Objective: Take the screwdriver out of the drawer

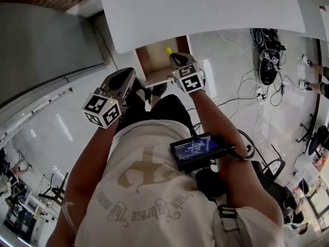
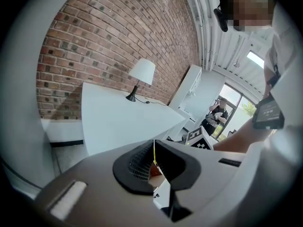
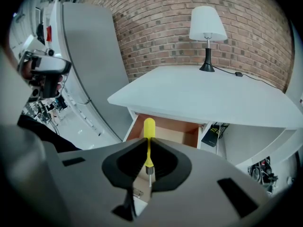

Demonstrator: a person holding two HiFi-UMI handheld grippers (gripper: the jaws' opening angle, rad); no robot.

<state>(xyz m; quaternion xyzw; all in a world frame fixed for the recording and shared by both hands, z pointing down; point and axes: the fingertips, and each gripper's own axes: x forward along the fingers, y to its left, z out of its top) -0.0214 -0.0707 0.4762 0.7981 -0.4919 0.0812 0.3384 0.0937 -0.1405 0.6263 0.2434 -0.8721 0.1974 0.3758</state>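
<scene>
Right gripper view: shows the right gripper (image 3: 148,150) clamped on the screwdriver (image 3: 149,126) by its yellow handle, with the handle's end poking past the jaw tips and the metal shank pointing back between the pads. Holds it above the open drawer (image 3: 176,132), close to the front edge and just under the desk (image 3: 213,98) edge; seems clear of the drawer floor. Confirms in the head view a spot near the drawer's right wall. Finds the left gripper (image 2: 154,161) pressed together on nothing, off to the drawer's left, touching neither drawer nor screwdriver. Reads as the last step, lifting out, nearly complete. Calls next for drawing back from the desk edge, gripping firmly so the thin handle cannot swivel; needs only 1 gripper.
</scene>
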